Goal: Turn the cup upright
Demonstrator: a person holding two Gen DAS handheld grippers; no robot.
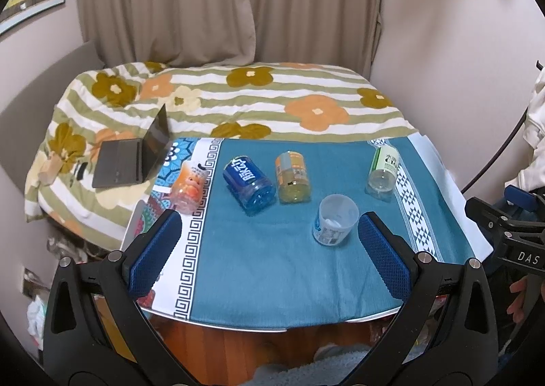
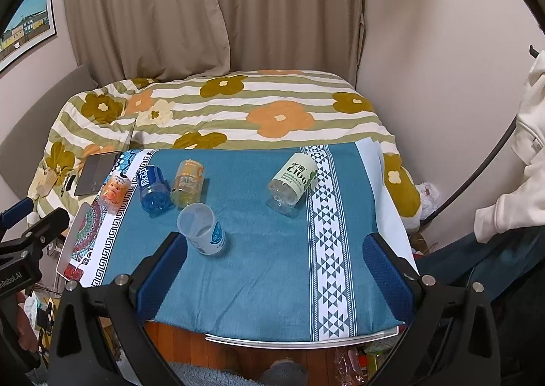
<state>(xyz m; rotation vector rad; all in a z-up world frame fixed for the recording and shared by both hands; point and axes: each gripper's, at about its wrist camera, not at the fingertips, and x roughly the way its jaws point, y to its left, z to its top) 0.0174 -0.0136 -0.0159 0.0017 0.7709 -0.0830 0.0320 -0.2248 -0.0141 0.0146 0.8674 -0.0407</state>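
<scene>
A translucent white cup [image 1: 333, 224] with a blue label stands on the blue cloth of the table, its open mouth up and tilted toward the cameras; it also shows in the right wrist view [image 2: 202, 228]. My left gripper [image 1: 269, 249] is open and empty, its right pad [image 1: 383, 256] just right of the cup. My right gripper [image 2: 272, 270] is open and empty above the table's front edge, its left pad [image 2: 163, 275] just in front of the cup.
Lying on the cloth are a blue bottle [image 1: 250, 183], a yellow bottle [image 1: 293, 178], a pink-orange bottle [image 1: 189, 186] and a clear green-label bottle [image 1: 383, 173]. A laptop [image 1: 136, 157] sits on the flowered bed [image 1: 238, 96] behind. The table's front edge [image 1: 272, 326] is near.
</scene>
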